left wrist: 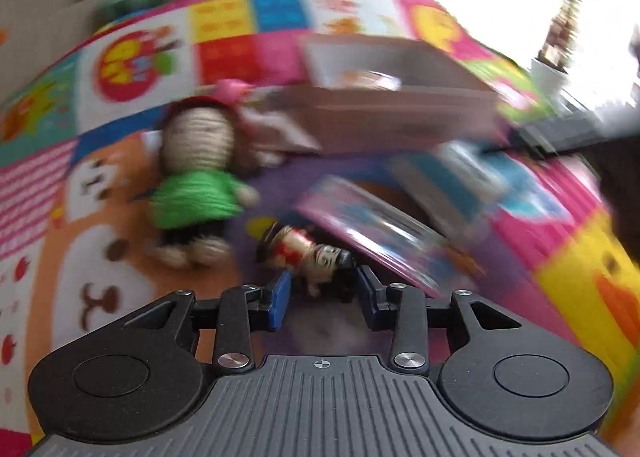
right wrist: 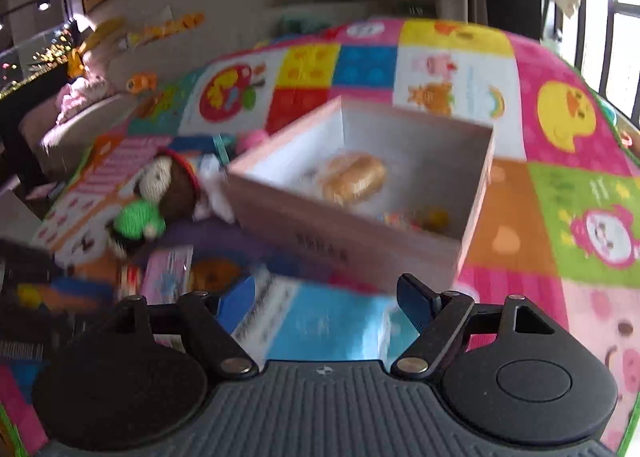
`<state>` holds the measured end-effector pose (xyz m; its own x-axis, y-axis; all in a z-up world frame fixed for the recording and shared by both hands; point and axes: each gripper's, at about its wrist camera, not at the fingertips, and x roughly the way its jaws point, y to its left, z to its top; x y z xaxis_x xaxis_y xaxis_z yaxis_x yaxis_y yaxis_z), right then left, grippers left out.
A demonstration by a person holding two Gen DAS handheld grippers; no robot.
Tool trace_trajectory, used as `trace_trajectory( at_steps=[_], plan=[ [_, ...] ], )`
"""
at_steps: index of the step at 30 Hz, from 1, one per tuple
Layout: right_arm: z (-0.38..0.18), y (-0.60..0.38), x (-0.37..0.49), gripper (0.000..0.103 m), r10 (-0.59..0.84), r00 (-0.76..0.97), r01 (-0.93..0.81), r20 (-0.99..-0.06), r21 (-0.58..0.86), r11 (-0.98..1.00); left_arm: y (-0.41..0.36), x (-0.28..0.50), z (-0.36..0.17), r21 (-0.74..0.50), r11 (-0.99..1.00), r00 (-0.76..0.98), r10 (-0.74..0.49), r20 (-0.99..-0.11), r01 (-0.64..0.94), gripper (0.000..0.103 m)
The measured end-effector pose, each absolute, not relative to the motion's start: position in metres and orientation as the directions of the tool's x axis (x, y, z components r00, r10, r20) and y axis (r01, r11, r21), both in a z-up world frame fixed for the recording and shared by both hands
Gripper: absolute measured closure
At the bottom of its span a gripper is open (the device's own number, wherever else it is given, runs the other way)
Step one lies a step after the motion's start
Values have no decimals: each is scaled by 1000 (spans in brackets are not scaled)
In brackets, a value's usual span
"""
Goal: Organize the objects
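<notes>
Through my left tool's camera, the left tool point(left wrist: 323, 297) hangs low over a bright patchwork play mat point(left wrist: 248, 21). Its blue-padded fingers point(left wrist: 280, 299) are spread apart, released, with a small painted figurine point(left wrist: 308, 253) lying on its side between and just ahead of the tips; I cannot tell whether either pad touches it. Ahead and to the left of that tool lies a knitted doll point(left wrist: 196, 177) in a green dress, on its back. Just to the right of the figurine, a pink picture book point(left wrist: 372, 225) lies tilted. Further ahead and to the right stands a pale pink cardboard box point(left wrist: 396, 105), open at the top. Everything here is smeared by motion blur.

Through my right tool's camera, the right tool point(right wrist: 324, 297) is also released, fingers wide apart and gripping nothing. Beneath them lies a light blue book point(right wrist: 328, 321). Directly ahead is the same box point(right wrist: 352, 233), and inside it I see a round bun-like toy point(right wrist: 352, 177) plus some small colourful bits I cannot make out. The doll point(right wrist: 160, 193) lies ahead and to the left, just beside the box.
</notes>
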<state>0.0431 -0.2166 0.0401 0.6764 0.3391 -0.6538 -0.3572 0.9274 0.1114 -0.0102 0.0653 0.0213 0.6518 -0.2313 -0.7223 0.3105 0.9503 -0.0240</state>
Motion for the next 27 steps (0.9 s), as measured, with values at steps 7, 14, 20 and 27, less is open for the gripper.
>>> trace_trajectory(
  at_steps=[7,14,20,27],
  plan=[
    [32,-236,8,25,455,551,-347,-700,304,887,90,3,41,-84,984,706,-172,-687,158,65],
    [65,-240,10,28,374,703,-348,-605,166,923,72,-6,40,-379,916,613,-374,-696,128,65],
    [42,-253,66,53,263,716,-185,-646,187,965,62,-10,41,-346,928,637,-349,-687,134,65],
    [20,-266,24,54,395,550,-263,-736,296,918,67,-10,38,-327,939,636,-316,-704,105,65]
  ],
)
